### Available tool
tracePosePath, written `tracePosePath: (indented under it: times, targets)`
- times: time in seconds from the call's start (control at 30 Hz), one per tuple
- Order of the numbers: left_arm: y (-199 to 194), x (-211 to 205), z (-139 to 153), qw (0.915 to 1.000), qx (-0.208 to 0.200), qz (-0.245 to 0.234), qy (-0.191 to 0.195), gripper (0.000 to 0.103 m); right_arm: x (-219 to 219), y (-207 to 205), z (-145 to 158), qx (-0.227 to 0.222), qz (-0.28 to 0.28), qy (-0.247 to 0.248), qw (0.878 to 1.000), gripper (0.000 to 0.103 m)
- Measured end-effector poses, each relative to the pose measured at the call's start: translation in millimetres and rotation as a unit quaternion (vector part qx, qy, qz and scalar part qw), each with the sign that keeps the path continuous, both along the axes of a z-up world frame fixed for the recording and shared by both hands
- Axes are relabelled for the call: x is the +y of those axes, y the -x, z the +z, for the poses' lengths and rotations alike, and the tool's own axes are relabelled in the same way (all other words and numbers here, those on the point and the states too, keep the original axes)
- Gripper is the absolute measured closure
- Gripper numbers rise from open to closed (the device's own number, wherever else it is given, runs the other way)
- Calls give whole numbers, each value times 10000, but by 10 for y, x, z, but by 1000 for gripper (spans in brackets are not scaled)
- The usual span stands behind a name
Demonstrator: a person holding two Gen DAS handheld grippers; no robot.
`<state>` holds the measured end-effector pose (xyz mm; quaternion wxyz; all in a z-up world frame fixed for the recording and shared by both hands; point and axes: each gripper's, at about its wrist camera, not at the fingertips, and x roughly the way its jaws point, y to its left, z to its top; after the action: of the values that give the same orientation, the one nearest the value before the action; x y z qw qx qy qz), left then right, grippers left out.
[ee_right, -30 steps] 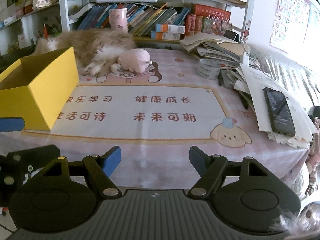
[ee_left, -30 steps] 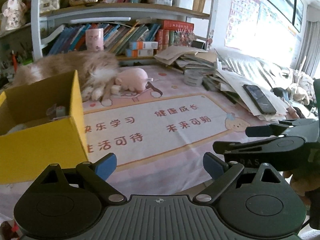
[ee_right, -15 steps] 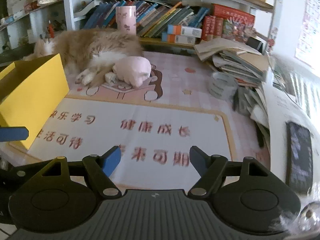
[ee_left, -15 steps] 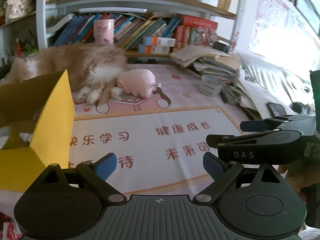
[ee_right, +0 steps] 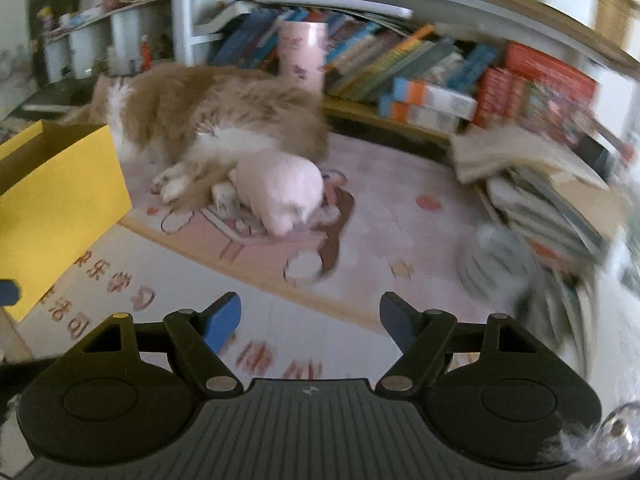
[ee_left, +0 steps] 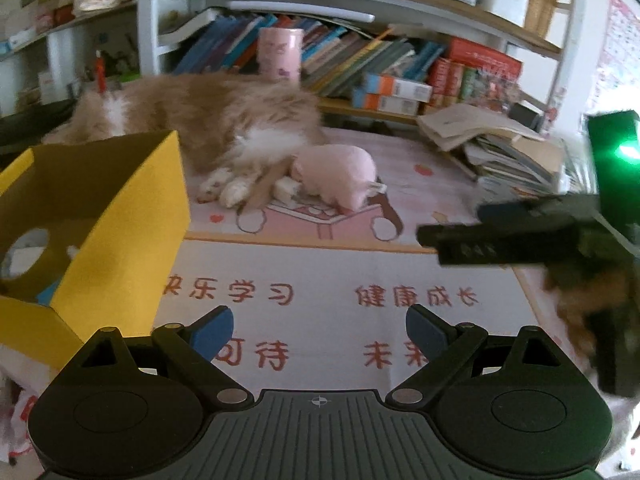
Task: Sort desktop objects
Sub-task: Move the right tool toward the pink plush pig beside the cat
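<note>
Some stuff's already in the yellow box; pink plush and tape roll left on the tabletop. Left gripper and right gripper: fingers wide open, empty.

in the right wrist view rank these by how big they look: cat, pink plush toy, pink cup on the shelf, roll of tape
1. cat, by far the largest
2. pink plush toy
3. pink cup and roll of tape: they look alike in size; the tape is blurred and nearer the camera, so I would not rank them.
</note>
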<state>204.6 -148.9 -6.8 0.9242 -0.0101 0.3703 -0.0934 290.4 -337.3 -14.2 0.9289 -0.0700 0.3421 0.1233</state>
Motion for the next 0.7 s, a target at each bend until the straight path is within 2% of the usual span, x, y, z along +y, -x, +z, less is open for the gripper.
tracePosePath:
  times: [0.17,0.3,0.43,0.7]
  targets:
    - [-76,-10,35,9995,-27,295,-103,8,159,-531,-95,-43,611,274,9977,28]
    - [-152,-12,47,9989,-44,460,-101,8,296,-806,-203,-90,916,418,9949,27]
    - [-233,-47,58,9985,-100,511,-173,8,399,-1053,-286,-152,1097,497,9926,24]
    - [-430,-64,28,9977,-85,638,-196,10,549,-1462,-423,-228,1282,638,9894,23]
